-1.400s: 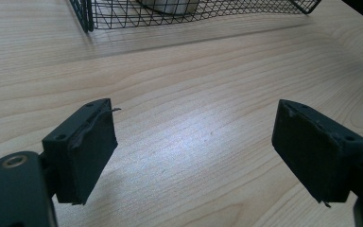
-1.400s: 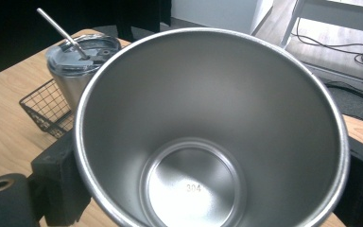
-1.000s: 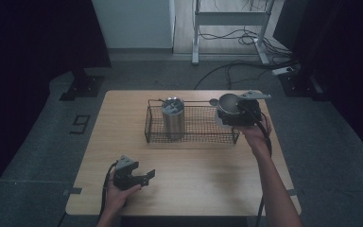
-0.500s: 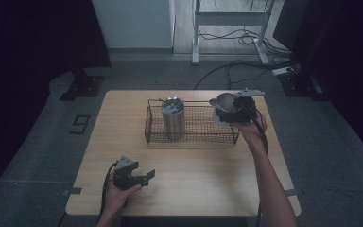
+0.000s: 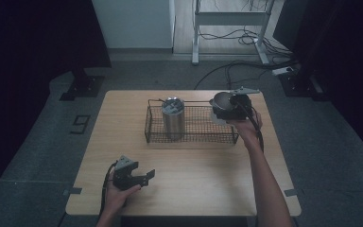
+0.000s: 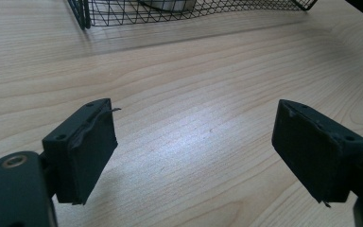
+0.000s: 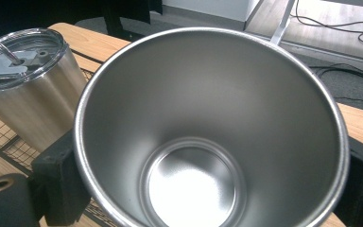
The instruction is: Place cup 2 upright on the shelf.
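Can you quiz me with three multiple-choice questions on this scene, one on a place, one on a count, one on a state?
1. Where is the lidded tumbler?
A. inside the wire basket
B. on the floor
C. in the left gripper

2. How many steel cups are there?
A. one
B. two
C. four

3. What is the right gripper doing?
A. lying open
B. clamping the open cup
C. holding a lid

Answers: 1 A, it stands within the mesh walls. 2 B, one lidded and one open. 3 B, its jaws press the cup's sides.
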### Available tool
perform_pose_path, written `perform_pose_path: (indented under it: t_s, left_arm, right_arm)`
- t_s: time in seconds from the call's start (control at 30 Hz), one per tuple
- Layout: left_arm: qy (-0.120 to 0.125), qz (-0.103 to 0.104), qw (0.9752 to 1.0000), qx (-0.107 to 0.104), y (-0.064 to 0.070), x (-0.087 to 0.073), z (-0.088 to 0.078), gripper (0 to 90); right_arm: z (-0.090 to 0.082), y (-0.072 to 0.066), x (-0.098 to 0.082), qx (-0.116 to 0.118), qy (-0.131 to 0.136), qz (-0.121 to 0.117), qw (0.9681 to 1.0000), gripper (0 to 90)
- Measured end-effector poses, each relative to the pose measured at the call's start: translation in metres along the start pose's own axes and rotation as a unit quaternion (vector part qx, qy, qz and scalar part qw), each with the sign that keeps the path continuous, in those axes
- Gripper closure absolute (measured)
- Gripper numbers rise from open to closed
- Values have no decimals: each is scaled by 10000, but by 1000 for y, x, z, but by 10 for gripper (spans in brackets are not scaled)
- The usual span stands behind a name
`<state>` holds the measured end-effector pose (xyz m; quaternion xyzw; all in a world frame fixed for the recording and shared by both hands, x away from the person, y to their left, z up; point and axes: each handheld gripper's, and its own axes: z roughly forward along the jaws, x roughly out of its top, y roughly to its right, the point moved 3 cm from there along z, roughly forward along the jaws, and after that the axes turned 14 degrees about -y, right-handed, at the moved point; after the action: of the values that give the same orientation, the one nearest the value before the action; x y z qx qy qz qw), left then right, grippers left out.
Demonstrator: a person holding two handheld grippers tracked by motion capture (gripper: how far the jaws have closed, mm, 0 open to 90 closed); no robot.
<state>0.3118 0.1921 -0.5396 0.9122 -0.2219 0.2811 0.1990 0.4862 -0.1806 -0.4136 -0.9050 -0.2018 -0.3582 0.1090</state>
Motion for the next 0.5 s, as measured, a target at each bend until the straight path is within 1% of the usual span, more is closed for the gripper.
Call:
perform_pose_path:
  t_s: [0.23, 0.5]
  left_arm:
    - [-25, 28, 10000, 1, 2, 0, 1, 147]
    - [10, 4, 10000, 21, 0, 0, 0, 148]
  right_arm:
    - [7, 1, 3, 8, -15, 20, 10000, 73]
    - [24, 1, 5, 28, -132, 39, 9999, 73]
